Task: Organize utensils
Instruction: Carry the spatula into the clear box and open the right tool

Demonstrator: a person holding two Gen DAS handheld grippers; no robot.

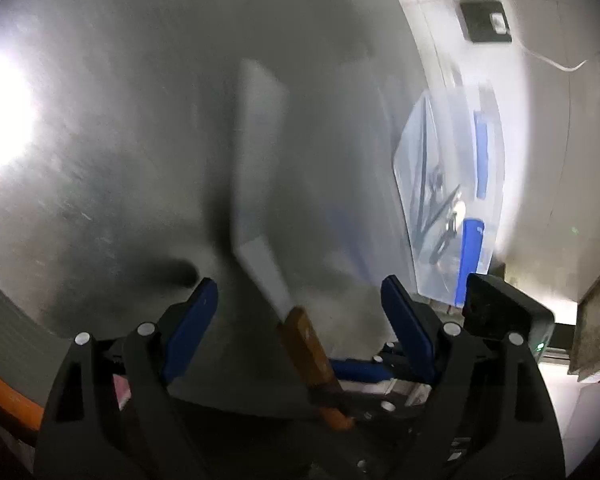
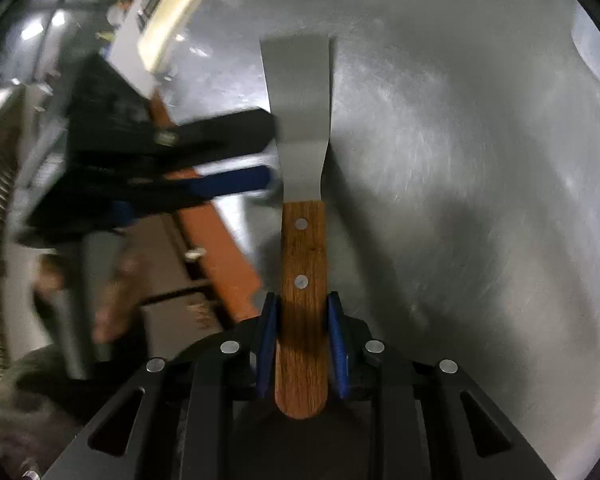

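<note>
— Wooden handle, steel blade: what grips the spatula (image 2: 300,184)?

— The right gripper (image 2: 302,340); its blue pads (image 2: 337,352) press both sides of the handle near its butt end; the flat blade points ahead over the brushed metal counter (image 2: 460,160).

— And the left gripper (image 1: 300,300)?

— Spread wide, nothing clamped; in its own view the spatula (image 1: 260,168) runs up between the parted fingers (image 1: 192,320), touching neither, and looks blurred.

— Where is the storage?

— A clear plastic bin (image 1: 448,184) with blue latches lies at the right of the left view, against the wall; dark utensils (image 1: 436,208) lie inside, too blurred to name; the spatula is well apart from it.
</note>
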